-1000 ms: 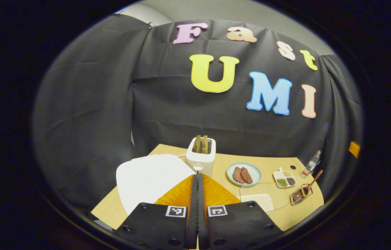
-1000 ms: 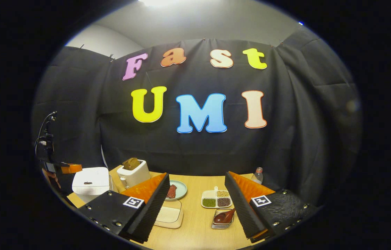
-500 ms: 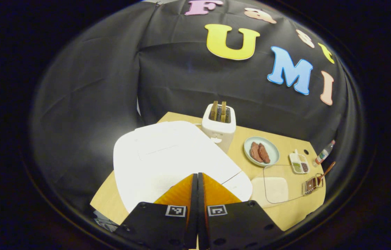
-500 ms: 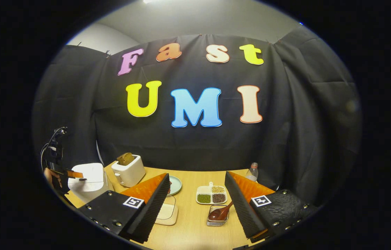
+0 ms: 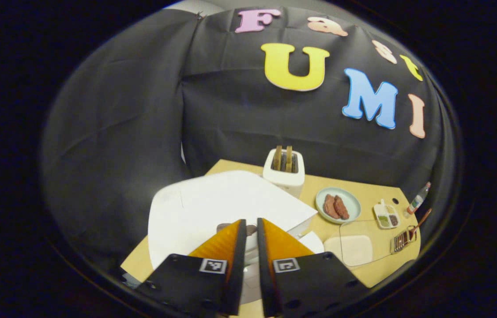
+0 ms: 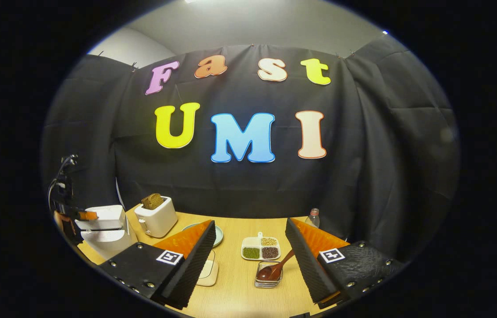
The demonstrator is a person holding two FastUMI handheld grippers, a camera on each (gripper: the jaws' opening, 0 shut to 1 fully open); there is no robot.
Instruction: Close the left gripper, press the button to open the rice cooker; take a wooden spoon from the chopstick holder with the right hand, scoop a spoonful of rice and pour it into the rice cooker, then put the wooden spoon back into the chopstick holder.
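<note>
Rice cooker (image 5: 213, 207) white, lid ajar

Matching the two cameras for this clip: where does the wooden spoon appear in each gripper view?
Left gripper view: the wooden spoon is far right near the table's edge, its handle angled up out of the chopstick holder.
Right gripper view: bottom centre, between the right gripper's fingers.
Shared landmark: the divided dish of beans, just behind the spoon.

Dim booth lit from above, with glare at the right gripper view's top edge; fisheye bending curves both views' edges.
</note>
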